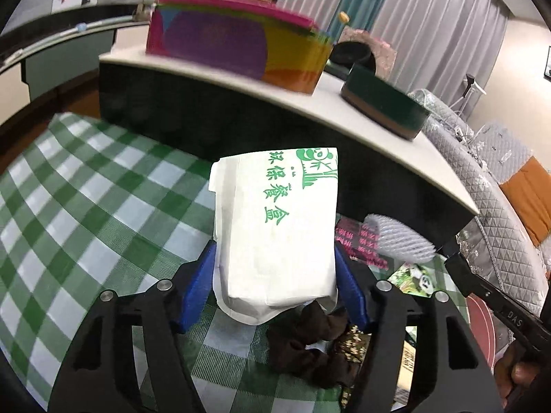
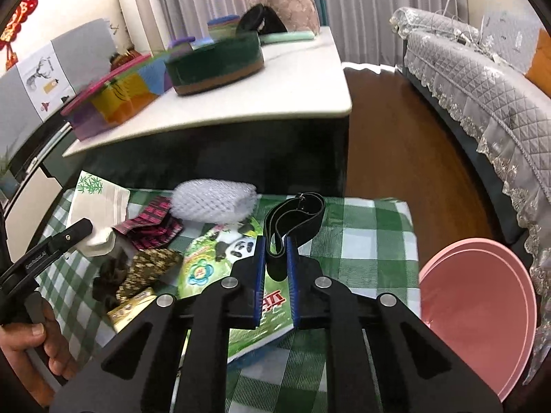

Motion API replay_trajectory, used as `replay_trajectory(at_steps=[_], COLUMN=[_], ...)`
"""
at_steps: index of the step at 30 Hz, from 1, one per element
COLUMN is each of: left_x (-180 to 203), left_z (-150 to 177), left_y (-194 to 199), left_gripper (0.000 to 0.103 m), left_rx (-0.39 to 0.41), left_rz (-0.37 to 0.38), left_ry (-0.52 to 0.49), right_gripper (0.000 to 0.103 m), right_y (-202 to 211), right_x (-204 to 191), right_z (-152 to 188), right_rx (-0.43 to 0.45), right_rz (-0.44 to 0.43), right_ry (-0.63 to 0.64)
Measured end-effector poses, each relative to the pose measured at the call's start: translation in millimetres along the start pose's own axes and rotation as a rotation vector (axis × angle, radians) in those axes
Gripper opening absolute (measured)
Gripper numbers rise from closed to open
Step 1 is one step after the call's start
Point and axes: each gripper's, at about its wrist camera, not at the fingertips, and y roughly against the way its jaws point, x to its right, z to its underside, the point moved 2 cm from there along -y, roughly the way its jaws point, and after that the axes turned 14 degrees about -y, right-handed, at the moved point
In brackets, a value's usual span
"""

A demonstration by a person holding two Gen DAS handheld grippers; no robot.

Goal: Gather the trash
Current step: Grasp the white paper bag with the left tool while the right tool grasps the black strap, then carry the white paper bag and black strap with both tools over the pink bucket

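**Both tools loaded, drop-off pending**

Step in hand: pickup. My left tool [image 1: 275,275] holds a white paper meal box [image 1: 275,220] printed in green, its blue pads against the box's two sides. My right tool [image 2: 275,261] is pinched narrow on a black elastic band [image 2: 292,216], whose loop trails out onto the green checked cloth [image 2: 372,241].

Still lying on the surface: a white foam net sleeve [image 2: 213,203], a panda-print wrapper [image 2: 220,268], a pink-and-black wrapper [image 2: 151,223], and dark crumpled scraps [image 1: 310,344].

Container: a pink basin [image 2: 478,320] sits just beside the cloth's right edge; what shows of its inside looks bare.

Next, I judge: carry both loads over the basin, then open.
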Motion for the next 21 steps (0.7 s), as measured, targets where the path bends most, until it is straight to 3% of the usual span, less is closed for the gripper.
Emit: replay_trajectory(at_steps=[9, 21], left_x=[18, 64], left_z=[-1, 6], left_y=[42, 74], left_gripper=[0.063, 0.063], left_rx=[0.068, 0.103], left_rz=[-0.031, 0.025], left_ry=[-0.082, -0.188], right_gripper=[0.012, 0.012], right_y=[52, 107], right_x=[-2, 11], right_z=[3, 13], right_rx=[0.080, 0.151], right_rz=[-0.021, -0.008], right_ry=[0.035, 0.067])
